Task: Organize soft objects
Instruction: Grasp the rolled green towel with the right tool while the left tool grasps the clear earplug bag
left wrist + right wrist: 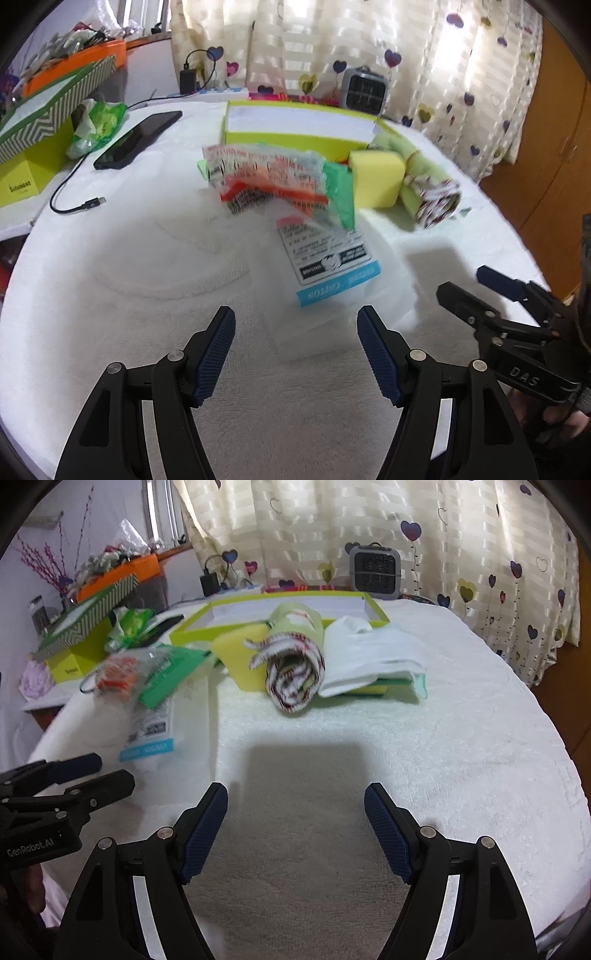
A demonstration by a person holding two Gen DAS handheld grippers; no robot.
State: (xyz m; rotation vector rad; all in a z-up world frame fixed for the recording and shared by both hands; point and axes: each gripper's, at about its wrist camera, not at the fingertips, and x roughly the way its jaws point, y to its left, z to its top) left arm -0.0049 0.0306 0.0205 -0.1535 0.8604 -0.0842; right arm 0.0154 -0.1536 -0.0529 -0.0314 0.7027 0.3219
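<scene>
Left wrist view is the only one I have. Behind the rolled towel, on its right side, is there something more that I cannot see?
Observer: Yes. A folded white cloth lies directly beside the rolled towel and touches it.
Operator: I see the right gripper only from the side. Is it open?
Observer: Yes, the right gripper is open. Its fingers are wide apart, with nothing between them.
Operator: Is something inside the lime box?
Observer: The part of the lime box that I can see shows only its white floor. The towel hides the near part.
</scene>
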